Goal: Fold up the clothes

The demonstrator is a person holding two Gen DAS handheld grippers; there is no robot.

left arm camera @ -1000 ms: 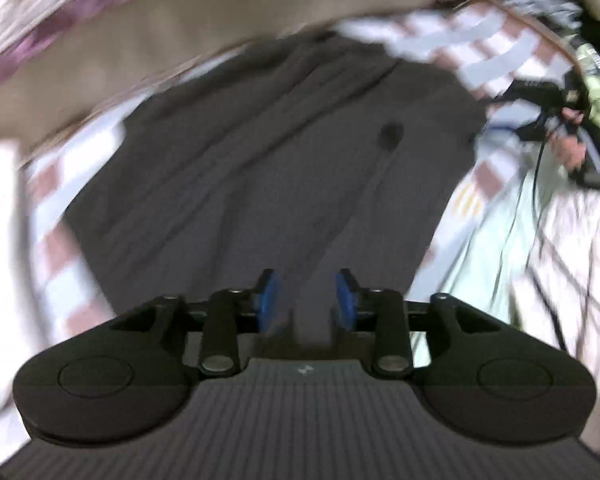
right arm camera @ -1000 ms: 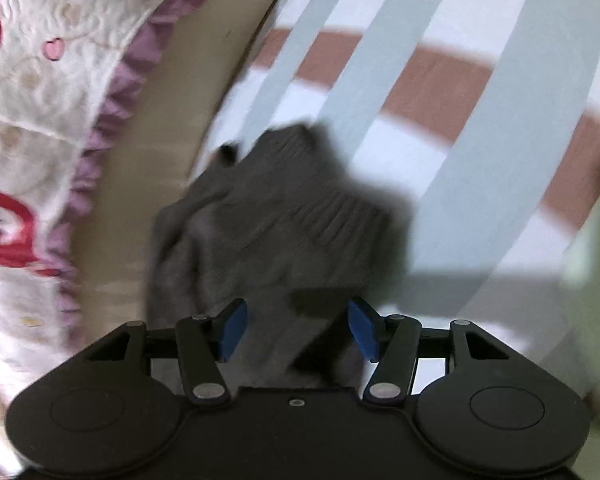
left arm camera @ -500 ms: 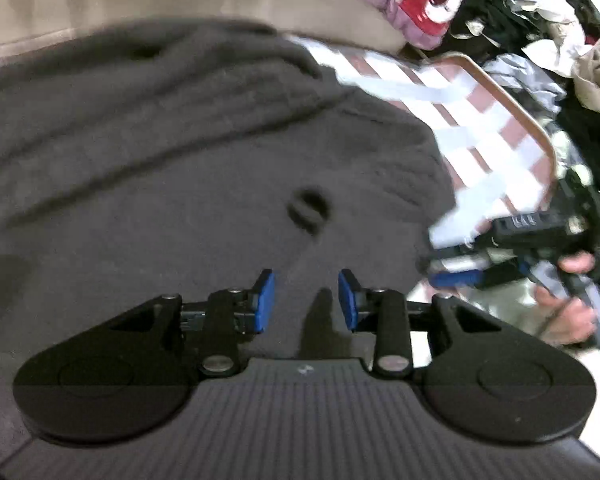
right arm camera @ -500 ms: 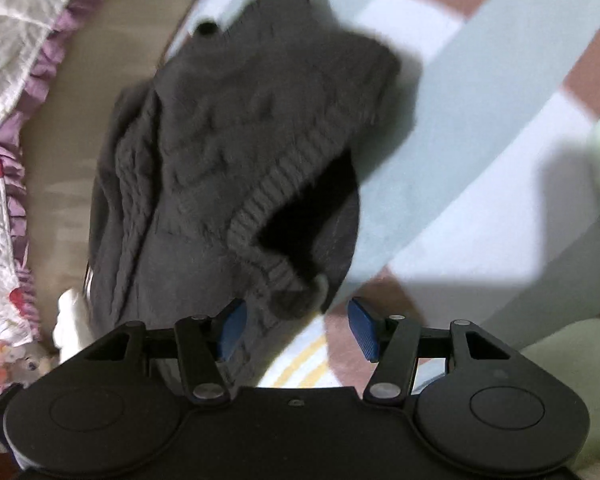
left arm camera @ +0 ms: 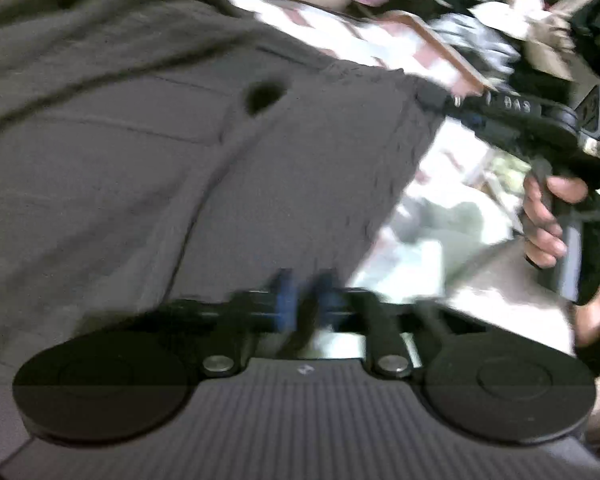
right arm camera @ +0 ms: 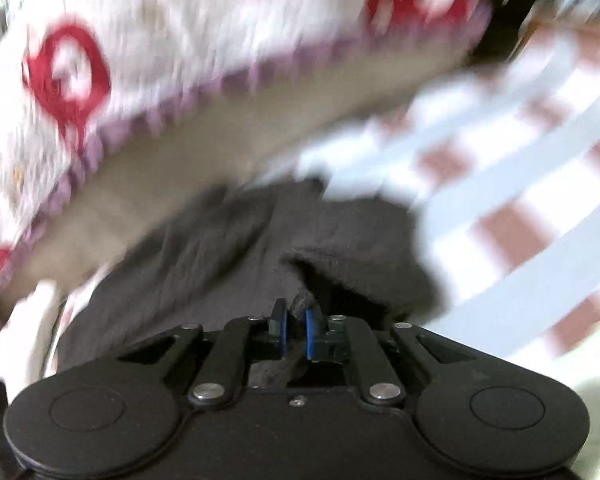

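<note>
The dark grey knitted sweater (left arm camera: pixel 188 152) is lying spread over a bed covered by a sheet with white, pale blue and brown stripes (right arm camera: pixel 512 184), and it is filling most of the left wrist view, with a dark button (left arm camera: pixel 263 95) showing near its middle. The left tool (left arm camera: pixel 305 300) is sitting at the sweater's near edge with its blue pads drawn close together; the view is blurred, so I cannot tell whether fabric is being pinched between them. The right tool (right arm camera: pixel 295 330) is clamping a fold of the sweater's ribbed hem, its blue pads pressed onto the knit, with the rest of the sweater (right arm camera: pixel 228 248) bunching up just ahead of it. In the left wrist view the right tool (left arm camera: pixel 432 98) is reaching the sweater's far right corner, and the person's right hand (left arm camera: pixel 544 220) is gripping its handle. A white quilt with red motifs and a purple ruffled border (right arm camera: pixel 148 60) is lying along the bed's far side, and a blurred heap of other clothes (left arm camera: pixel 480 28) is showing beyond the bed's corner.
</note>
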